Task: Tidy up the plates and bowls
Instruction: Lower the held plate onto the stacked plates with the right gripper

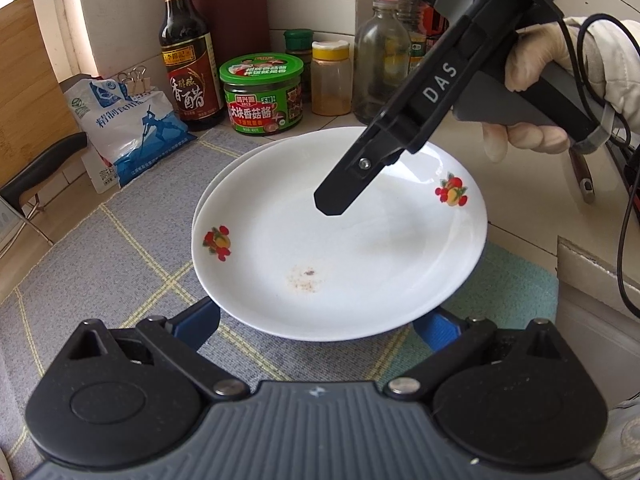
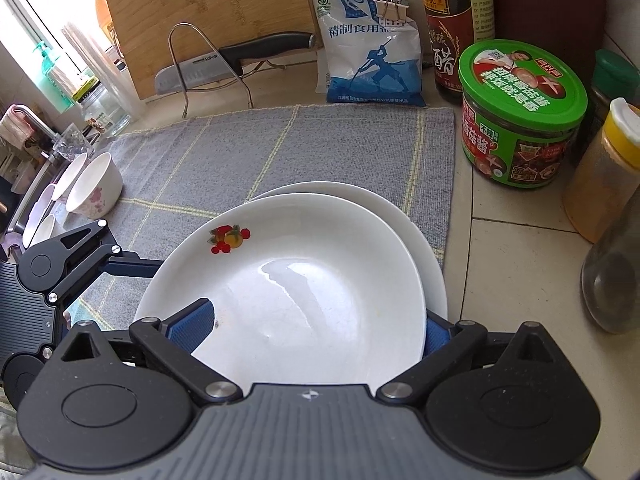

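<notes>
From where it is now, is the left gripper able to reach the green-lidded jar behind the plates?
Probably not directly. The stacked plates lie between the left gripper and the green-lidded jar, and the right gripper hangs over them. It would likely have to go over or around.

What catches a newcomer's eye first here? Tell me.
Two stacked white ceramic plates with red fruit prints sit on the grey checked cloth mat, between both grippers' wide blue pads. Behind stand a green-lidded sauce jar and a dark vinegar bottle.
</notes>
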The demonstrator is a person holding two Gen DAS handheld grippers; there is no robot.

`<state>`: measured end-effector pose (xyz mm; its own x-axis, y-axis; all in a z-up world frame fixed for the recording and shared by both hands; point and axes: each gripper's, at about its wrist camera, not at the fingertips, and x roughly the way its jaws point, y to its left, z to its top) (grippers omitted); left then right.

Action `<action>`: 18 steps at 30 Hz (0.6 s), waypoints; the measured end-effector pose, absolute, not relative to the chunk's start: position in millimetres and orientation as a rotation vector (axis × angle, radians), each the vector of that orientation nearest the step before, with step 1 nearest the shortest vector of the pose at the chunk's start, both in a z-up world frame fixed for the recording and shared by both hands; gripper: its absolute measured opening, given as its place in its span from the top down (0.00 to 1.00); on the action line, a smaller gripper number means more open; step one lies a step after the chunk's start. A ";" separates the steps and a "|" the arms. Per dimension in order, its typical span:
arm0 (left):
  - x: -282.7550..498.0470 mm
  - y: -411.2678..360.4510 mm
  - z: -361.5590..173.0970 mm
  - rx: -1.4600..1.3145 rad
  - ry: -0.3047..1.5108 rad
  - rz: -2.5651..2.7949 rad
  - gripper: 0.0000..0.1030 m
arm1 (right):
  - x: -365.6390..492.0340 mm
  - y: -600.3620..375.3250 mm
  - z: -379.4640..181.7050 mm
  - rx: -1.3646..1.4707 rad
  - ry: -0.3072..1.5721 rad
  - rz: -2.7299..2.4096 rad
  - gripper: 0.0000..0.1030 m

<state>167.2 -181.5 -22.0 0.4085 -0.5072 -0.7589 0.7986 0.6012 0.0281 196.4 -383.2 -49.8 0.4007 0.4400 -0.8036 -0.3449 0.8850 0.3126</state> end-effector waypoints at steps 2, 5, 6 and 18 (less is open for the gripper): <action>167.7 -180.7 -21.8 0.423 0.783 -0.856 0.01 | 195.3 -383.1 -48.5 0.100 1.046 0.491 0.00; 167.9 -180.7 -21.9 0.425 0.779 -0.865 0.01 | 192.7 -383.5 -46.3 0.097 1.043 0.479 0.00; 167.9 -180.9 -22.1 0.424 0.779 -0.866 0.01 | 192.3 -383.7 -45.6 0.095 1.043 0.477 0.00; 166.5 -180.5 -22.9 0.425 0.768 -0.866 0.01 | 187.7 -381.4 -37.9 0.047 1.044 0.432 0.00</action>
<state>166.5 -180.5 -22.9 0.4110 -0.5193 -0.7493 0.8063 0.5905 0.0330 187.7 -381.4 -37.9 0.4266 0.3674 -0.8265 -0.3233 0.9154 0.2400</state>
